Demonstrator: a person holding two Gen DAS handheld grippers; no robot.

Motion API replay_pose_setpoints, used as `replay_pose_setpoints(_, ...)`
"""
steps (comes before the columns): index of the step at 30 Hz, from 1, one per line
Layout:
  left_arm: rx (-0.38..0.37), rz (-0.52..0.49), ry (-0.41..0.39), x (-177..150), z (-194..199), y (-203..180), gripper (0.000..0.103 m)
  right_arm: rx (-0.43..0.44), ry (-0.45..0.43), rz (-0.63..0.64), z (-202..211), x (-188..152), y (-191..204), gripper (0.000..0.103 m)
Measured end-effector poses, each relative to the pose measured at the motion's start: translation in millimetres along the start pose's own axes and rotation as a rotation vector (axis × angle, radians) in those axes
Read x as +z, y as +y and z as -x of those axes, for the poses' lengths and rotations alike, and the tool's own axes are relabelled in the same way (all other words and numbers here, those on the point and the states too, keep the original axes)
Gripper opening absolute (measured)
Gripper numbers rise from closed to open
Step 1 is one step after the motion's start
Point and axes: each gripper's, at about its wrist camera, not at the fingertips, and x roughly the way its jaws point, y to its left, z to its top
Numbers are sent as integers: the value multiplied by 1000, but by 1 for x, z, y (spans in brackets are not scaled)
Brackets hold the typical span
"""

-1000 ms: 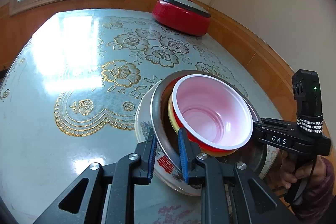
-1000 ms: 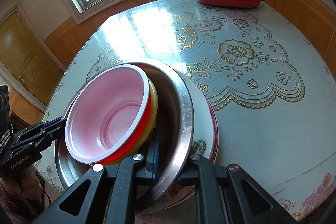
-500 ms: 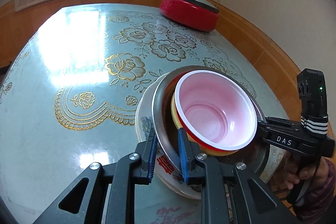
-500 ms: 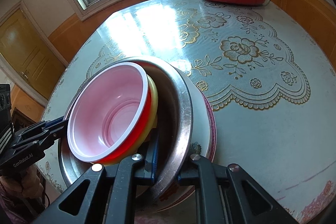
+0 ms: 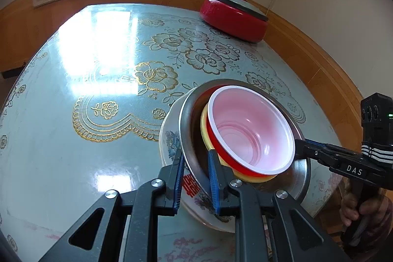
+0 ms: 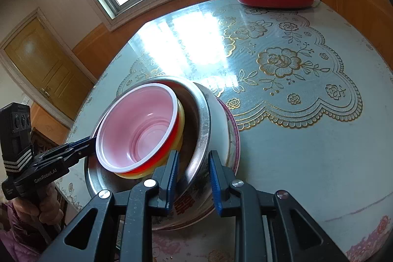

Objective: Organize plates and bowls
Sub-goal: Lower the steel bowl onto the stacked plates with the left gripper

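Only the right wrist view shows the door (image 6: 36, 58). The left gripper (image 5: 195, 178) clamps the steel bowl (image 5: 189, 139) rim. The right gripper (image 6: 192, 179), jaws just opening, straddles that rim unpressed. The red bowl (image 5: 250, 131) nests inside, stacked on the plate (image 5: 169, 139) at the table (image 5: 61, 139) edge nearest the person; bare tabletop lies beyond.

Nested stack at the near edge of the table (image 5: 61, 139): plastic bowl (image 5: 250, 129) in a second bowl (image 5: 205, 131), both in a steel basin (image 5: 189, 136) on a ceramic plate (image 5: 169, 139). Lidded electric pot (image 5: 233, 16) at the far right edge.
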Motion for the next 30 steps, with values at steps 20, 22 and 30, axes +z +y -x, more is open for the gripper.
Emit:
replay_pose_setpoints(20,-12,-93,7,2,-7,-3,23,-60,-44,-35,-7,-4,9,18)
replay_pose_setpoints(22,-42,-113,19,5,-9,-1,24,-103,-50,-54,-8,-4,12,18)
replay_pose_setpoints(30,-159,-210,60,12,-11,6,27,-197,-71,-250,-6,-6,17,23)
